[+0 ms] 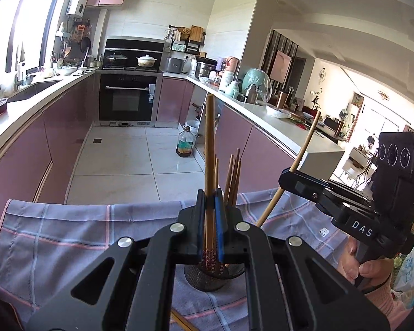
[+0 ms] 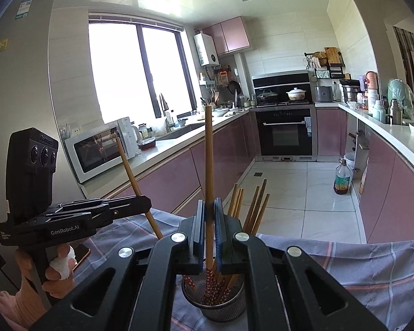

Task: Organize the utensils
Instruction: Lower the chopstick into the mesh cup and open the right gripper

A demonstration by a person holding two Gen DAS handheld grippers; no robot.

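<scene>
Left wrist fisheye looks along its black two-finger gripper (image 1: pixel 210 220), close above the plaid-cloth bench (image 1: pixel 69 231), facing the black built-in oven (image 1: pixel 128 98); right wrist fisheye matches; both share the dark mesh chopstick holder (image 2: pixel 215 300), oven, pink cabinets.

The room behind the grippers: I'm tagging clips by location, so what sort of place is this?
A home kitchen: a built-in oven under a stove with pots, a microwave on the counter, and pink cabinets along both sides.
</scene>
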